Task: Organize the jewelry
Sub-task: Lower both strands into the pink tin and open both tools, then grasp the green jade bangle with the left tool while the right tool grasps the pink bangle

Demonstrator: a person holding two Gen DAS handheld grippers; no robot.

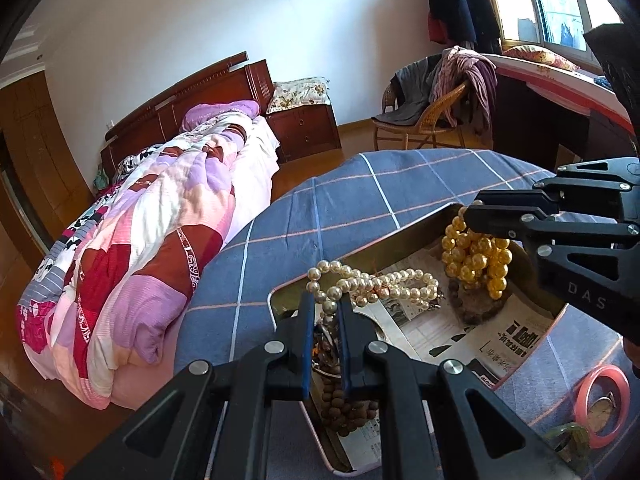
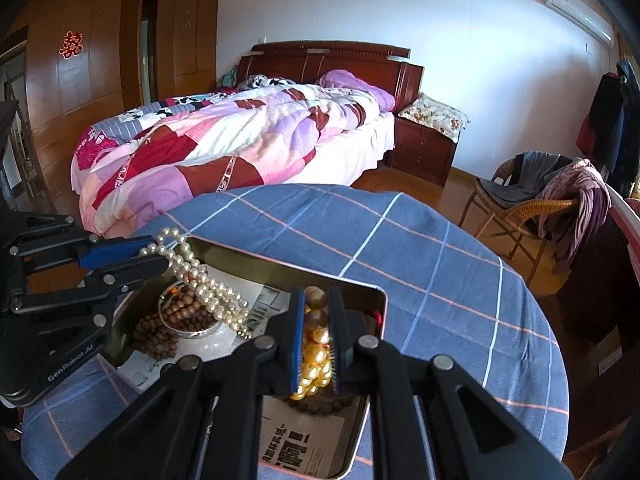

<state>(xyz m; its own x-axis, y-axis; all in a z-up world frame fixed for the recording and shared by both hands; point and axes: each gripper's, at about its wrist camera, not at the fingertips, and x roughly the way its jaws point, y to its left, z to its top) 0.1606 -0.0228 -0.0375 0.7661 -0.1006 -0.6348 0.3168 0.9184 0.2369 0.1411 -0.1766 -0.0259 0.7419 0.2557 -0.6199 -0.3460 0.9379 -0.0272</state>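
The white pearl strand (image 1: 372, 282) looked light, limp and slippery, so it would drape and swing from wherever it was pinched; a bite across two or three beads near the middle of a loop seemed the safest place to take it, since a single round bead could squirt free. The left gripper (image 1: 325, 312) was clenched on just such a loop at one end, the rest of the strand trailing down over the tin box (image 1: 280, 304). The gold bead cluster (image 1: 478, 256) appeared heavier and bunched, its large glossy spheres likely to roll against one another; the right gripper (image 2: 314, 344) was closed around a column of them, and the cluster hung low inside the box above a dark brown piece whose nature could not be made out. The pearls were small, cream-white and doubled into several rows; the gold beads were bigger and mirror-bright. The box, lined with newspaper (image 1: 500, 340), sat on the surface under a blue checked cloth (image 1: 360, 200), and a brown wooden bead string (image 2: 160, 328) already lay in it. A pink bangle (image 1: 602, 404) rested on the cloth outside the box.
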